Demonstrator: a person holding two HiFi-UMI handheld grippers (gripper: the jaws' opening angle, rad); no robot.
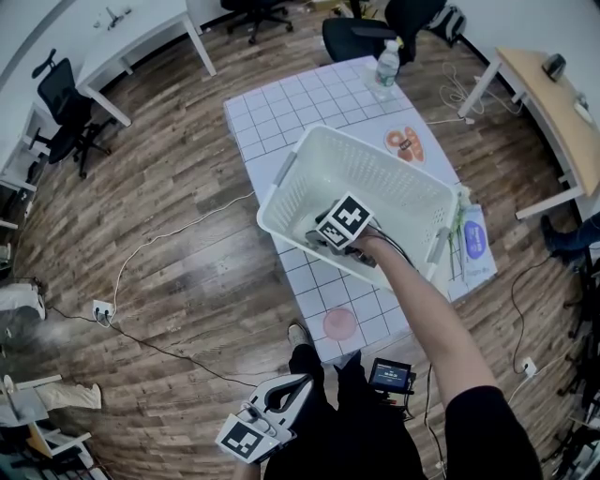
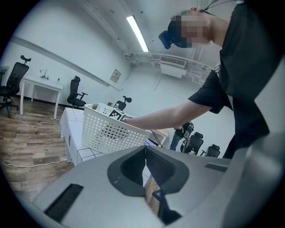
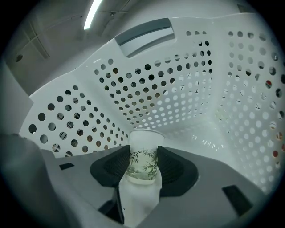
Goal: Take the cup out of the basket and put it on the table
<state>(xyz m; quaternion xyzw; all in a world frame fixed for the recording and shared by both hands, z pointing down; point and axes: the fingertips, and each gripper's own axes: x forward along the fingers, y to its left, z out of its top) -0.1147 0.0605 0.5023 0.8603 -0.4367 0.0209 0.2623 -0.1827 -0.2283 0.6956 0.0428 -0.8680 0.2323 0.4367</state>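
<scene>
A white paper cup [image 3: 144, 156] printed with green bamboo leaves stands upright, mouth up, inside the white perforated plastic basket [image 1: 380, 173]. The basket is rectangular, open-topped, with a grey handle at each end. Beneath the basket is the table [image 1: 281, 112], white with a grid pattern.

We see the cup [image 3: 144, 156] upright between the right gripper's [image 3: 143, 168] jaws, black pads [image 3: 173, 167] touching it on both sides. White cup, green bamboo print. We're inside the basket [image 3: 178, 98]: white perforated walls all round, grey handle [image 3: 144, 35] on far rim, ceiling light [image 3: 93, 13] above.
</scene>
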